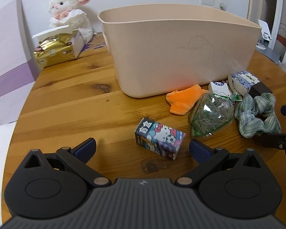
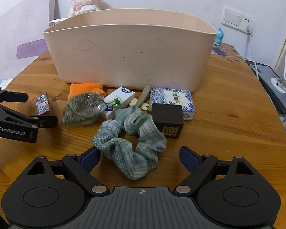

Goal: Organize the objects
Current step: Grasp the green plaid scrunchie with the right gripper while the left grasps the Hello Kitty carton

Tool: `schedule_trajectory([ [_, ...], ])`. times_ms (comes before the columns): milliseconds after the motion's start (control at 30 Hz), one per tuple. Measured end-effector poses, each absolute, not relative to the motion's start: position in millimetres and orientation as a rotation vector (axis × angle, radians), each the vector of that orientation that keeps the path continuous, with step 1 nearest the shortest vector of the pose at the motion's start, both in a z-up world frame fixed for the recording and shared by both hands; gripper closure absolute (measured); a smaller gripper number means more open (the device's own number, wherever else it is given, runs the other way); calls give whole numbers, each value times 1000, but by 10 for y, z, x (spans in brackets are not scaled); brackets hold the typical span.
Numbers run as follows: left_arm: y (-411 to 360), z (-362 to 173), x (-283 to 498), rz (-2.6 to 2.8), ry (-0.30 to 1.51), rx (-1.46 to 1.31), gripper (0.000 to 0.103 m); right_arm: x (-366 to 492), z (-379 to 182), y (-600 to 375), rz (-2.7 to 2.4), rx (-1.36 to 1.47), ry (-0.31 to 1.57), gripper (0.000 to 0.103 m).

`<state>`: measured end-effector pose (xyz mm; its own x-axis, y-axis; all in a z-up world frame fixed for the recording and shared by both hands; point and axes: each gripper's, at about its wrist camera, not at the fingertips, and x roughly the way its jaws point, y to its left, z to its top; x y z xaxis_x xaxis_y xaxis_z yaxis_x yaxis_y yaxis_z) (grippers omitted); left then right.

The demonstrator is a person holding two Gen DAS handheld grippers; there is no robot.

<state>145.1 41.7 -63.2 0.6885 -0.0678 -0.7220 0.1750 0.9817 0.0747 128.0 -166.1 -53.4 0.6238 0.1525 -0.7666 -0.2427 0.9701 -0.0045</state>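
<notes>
A beige plastic bin (image 1: 181,57) stands on the round wooden table (image 1: 76,105); it also shows in the right wrist view (image 2: 131,57). Loose items lie in front of it. My left gripper (image 1: 143,148) is open, with a Hello Kitty carton (image 1: 159,138) lying between its fingers. My right gripper (image 2: 140,157) is open around the near edge of a green plaid scrunchie (image 2: 131,143). Behind the scrunchie lie a bag of dried herbs (image 2: 82,108), an orange cloth (image 2: 85,88), a white box (image 2: 120,99), a dark brown box (image 2: 167,120) and a blue-patterned box (image 2: 171,99).
A gold tissue pack (image 1: 55,51) and a white plush lamb (image 1: 70,11) sit at the table's far left. A small blue figure (image 2: 218,36) stands behind the bin on the right. A wall socket with a cable (image 2: 247,26) is at the right. The left gripper (image 2: 21,114) shows at the left of the right wrist view.
</notes>
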Motion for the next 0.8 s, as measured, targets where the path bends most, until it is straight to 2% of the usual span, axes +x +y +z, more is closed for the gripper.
schedule_trajectory([
  [33,422,-646,1480,-145,803,142,0,1298,-536,-1655,229,-110,865,19],
  [100,430,-662,1523,-173,796,136,11,1325,-535,-1647,238,-97,857,30],
  [133,437,-659,1542,-189,793,126,15,1339,-536,-1639,247,-94,857,32],
  [200,440,-647,1579,-216,792,111,27,1355,-549,-1615,253,-99,858,49],
  [267,432,-642,1601,-231,790,105,33,1355,-567,-1600,256,-109,859,61],
  [333,416,-634,1589,-246,784,107,40,1350,-578,-1607,258,-109,856,67],
  [367,402,-626,1568,-255,779,109,46,1346,-578,-1612,257,-108,854,74],
  [400,395,-622,1558,-258,779,113,46,1339,-575,-1615,256,-107,855,80],
  [500,391,-616,1522,-253,781,107,46,1298,-570,-1621,257,-98,856,84],
  [800,406,-450,1326,-231,755,104,47,1072,-295,-1716,245,-84,777,86],
])
